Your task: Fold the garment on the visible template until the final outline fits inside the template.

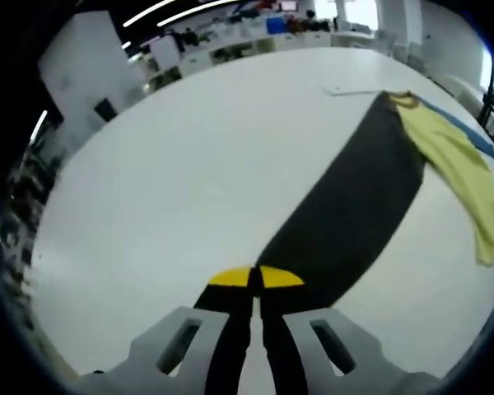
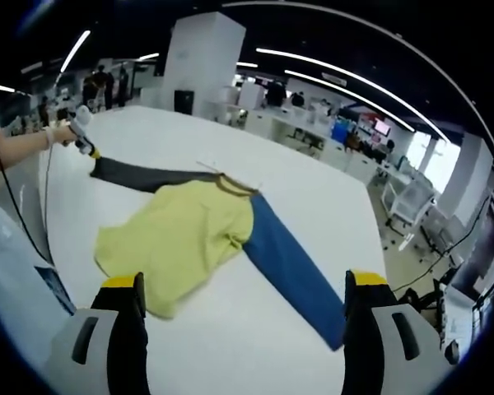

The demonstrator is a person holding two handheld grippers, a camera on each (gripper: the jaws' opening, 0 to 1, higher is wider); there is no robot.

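Observation:
A long-sleeved garment lies spread on the white table [image 2: 329, 197], with a yellow body [image 2: 181, 239], a blue sleeve [image 2: 288, 263] and a dark grey sleeve [image 2: 148, 175]. My left gripper [image 1: 255, 280] is shut on the cuff end of the dark grey sleeve [image 1: 354, 197], which runs away toward the yellow body [image 1: 461, 164]. In the right gripper view a hand holds this left gripper [image 2: 86, 144] at the sleeve's far end. My right gripper [image 2: 245, 284] is open above the table, one jaw near the yellow hem, the other near the blue cuff, holding nothing.
A thin pale strip [image 1: 346, 90] lies on the table beyond the collar. A person's arm [image 2: 25, 144] reaches in at the left, with a cable hanging beside it. Desks and chairs [image 2: 412, 206] stand past the table's far edge, and a white pillar [image 2: 202, 66] behind.

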